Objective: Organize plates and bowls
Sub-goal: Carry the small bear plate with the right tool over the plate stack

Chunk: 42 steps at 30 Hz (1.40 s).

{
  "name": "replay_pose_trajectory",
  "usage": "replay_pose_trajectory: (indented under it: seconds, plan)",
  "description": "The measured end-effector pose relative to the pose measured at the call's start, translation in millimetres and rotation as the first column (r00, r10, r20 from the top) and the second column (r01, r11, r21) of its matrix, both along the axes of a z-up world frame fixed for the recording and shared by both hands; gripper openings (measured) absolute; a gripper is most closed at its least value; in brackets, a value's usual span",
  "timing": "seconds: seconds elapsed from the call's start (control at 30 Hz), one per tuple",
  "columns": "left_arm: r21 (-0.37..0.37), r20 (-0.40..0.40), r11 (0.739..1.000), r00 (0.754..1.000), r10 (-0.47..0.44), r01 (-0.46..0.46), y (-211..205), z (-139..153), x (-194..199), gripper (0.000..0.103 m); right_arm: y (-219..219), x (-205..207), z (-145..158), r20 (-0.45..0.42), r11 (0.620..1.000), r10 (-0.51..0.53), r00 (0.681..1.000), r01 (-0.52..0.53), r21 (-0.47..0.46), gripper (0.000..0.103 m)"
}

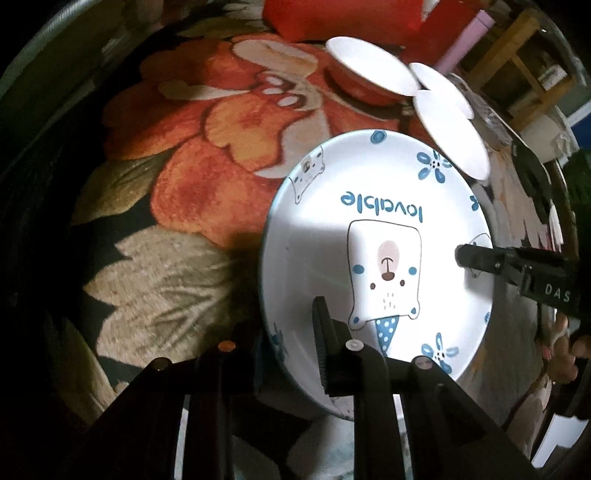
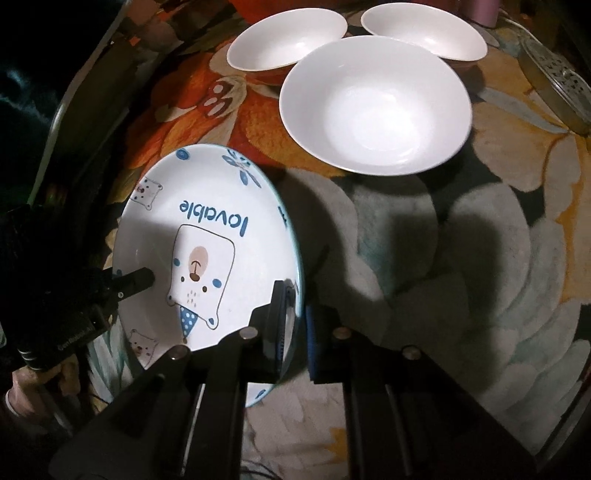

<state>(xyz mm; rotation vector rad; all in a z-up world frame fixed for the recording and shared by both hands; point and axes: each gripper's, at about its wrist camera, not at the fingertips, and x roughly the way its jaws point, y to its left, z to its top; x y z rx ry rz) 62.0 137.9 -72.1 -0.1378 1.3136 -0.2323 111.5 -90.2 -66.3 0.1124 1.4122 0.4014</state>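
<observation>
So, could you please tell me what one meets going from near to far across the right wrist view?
Right tongs clamped on the bear plate's rim → bear plate → big white bowl → two smaller white bowls, one far left, one far right.

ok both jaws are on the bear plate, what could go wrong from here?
1. The white round ceramic plate with the blue bear print is pinched only at its thin rim by the left gripper and the right gripper; it could slip or tilt.
2. Uneven pull from opposite sides could twist it loose.
3. Three plain white ceramic bowls sit close ahead on the floral cloth; a swing forward might clip them.
</observation>
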Motion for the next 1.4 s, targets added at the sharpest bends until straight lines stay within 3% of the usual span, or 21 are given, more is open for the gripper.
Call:
replay_pose_trajectory:
  seconds: [0.2,0.47,0.8,1.13,1.4]
  plan:
    - [-0.026,0.044,0.999,0.998,-0.044,0.045,-25,26,-9,0.022,-23,-14,25,0.010,1.000,0.013,1.000,-0.013,-0.006,0.010]
    - [-0.068,0.086,0.984,0.984,-0.157,0.163,-99,52,-10,0.022,-93,-36,50,-0.011,0.991,-0.132,0.991,0.132,-0.006,0.010]
    - [-0.081,0.124,0.947,0.946,-0.301,0.312,-192,73,-17,0.022,-186,-75,69,-0.016,0.950,-0.311,0.950,0.311,-0.028,0.010]
    - [-0.083,0.145,0.881,0.880,-0.453,0.467,-289,86,-32,0.022,-273,-113,90,-0.002,0.895,-0.441,0.898,0.439,-0.075,0.010]
    - [-0.072,0.157,0.819,0.817,-0.555,0.570,-363,88,-49,0.022,-334,-153,91,-0.019,0.830,-0.554,0.832,0.551,-0.089,0.010]
